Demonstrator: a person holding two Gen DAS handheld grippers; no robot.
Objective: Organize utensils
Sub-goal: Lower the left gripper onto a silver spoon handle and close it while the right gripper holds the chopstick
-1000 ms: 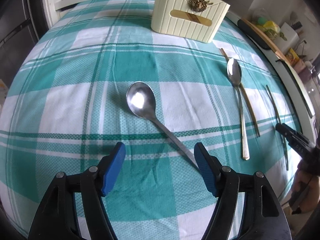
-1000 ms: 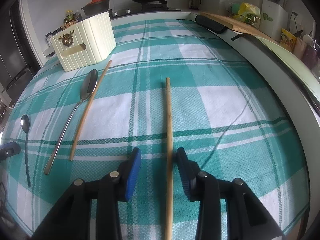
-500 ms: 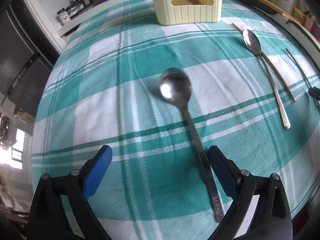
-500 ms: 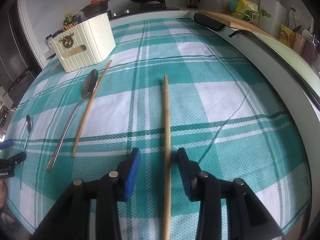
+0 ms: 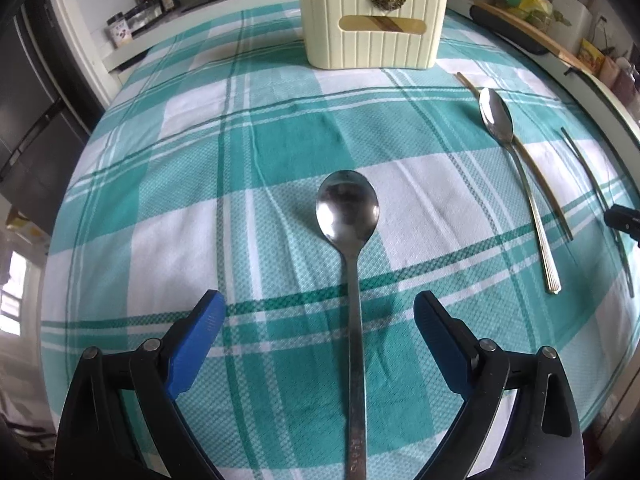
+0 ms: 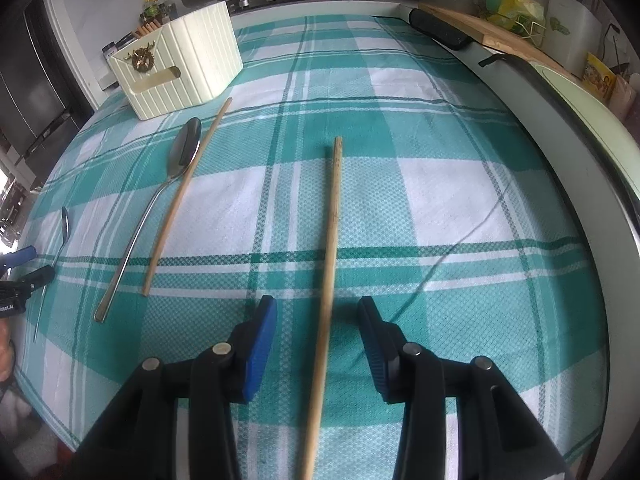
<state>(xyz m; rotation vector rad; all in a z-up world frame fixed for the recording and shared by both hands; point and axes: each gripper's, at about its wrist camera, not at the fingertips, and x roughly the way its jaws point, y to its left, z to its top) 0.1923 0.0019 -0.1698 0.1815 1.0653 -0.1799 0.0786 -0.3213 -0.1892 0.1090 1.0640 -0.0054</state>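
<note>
Straddling a short steel spoon lying flat on the teal-and-white checked tablecloth, the left gripper stands spread wide, its blue pads clear of the handle. The right gripper is opening, a wooden chopstick lying loose between its pads. Farther out, a long-handled spoon and a 2nd chopstick lie side by side. A cream ribbed utensil holder stands upright at the far edge, with open cloth before it.
</note>
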